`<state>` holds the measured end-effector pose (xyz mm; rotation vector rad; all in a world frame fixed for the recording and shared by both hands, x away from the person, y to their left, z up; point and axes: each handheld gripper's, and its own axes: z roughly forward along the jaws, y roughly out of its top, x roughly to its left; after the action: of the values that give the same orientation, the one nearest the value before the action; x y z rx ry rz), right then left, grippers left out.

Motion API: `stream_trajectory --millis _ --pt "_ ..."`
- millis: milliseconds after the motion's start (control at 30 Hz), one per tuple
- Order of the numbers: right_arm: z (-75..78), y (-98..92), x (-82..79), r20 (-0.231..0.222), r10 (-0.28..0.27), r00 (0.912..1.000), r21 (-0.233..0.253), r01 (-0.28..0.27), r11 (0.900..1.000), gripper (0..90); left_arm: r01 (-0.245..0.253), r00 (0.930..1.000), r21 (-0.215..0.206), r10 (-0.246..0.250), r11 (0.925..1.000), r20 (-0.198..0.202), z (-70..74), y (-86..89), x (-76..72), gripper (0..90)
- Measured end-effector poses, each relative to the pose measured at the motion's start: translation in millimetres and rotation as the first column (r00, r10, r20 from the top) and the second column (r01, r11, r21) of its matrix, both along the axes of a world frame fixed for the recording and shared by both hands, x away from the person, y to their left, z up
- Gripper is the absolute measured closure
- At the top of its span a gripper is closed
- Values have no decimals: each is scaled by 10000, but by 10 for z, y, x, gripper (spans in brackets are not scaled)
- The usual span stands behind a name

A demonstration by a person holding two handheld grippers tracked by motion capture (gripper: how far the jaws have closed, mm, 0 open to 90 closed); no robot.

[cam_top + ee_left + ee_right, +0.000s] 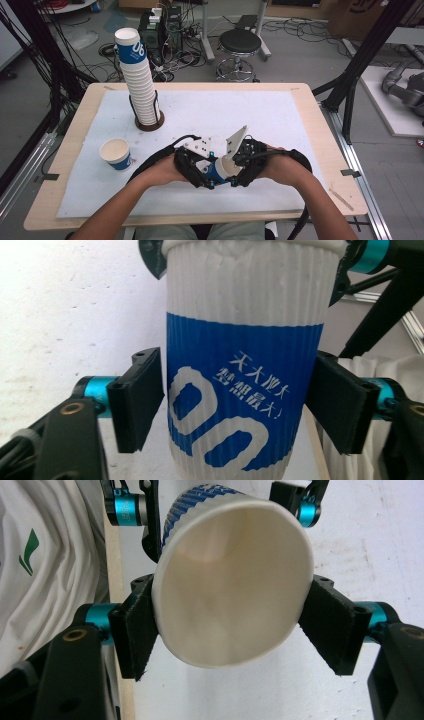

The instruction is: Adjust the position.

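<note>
- Both tongs grip one paper cup (222, 169) at the desk's (310, 150) 6 o'clock edge: left tongs (235, 405) its body, right tongs (230, 630) its rim.
- Cup base cut off in the left gripper view.

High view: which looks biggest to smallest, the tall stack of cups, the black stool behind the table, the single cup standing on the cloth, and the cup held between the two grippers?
1. Stack of cups, clearly the tallest.
2. Stool, though it stands farther off, so unsure.
3. Standing cup.
4. Held cup: partly hidden by the left gripper and right gripper; likely alike in size to the standing one.
</note>
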<state>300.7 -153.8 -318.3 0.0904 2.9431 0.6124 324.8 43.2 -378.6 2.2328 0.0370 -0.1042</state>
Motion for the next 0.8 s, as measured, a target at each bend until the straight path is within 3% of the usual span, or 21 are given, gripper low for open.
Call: stream_trajectory --millis 267,567,633,700,800 --pt "14 20 0 3 123 9999 59 -123 9999 285 225 9994 -56 -224 9997 276 13 15 -13 301" --pt "47 3 -15 -71 217 9997 322 -215 9992 284 294 9991 -409 -281 9987 313 -6 14 -25 306" --pt "60 -11 -6 -75 101 9999 535 -96 9985 268 180 9995 -691 -162 9974 269 -9 36 -23 303" --pt "75 -41 17 -162 -85 9998 1052 102 9944 251 73 9997 -1071 -50 9942 219 -7 72 -16 299" --pt "112 -124 51 -479 -398 9981 2287 497 9722 215 -155 9996 -1542 193 9879 229 -16 125 -10 297"
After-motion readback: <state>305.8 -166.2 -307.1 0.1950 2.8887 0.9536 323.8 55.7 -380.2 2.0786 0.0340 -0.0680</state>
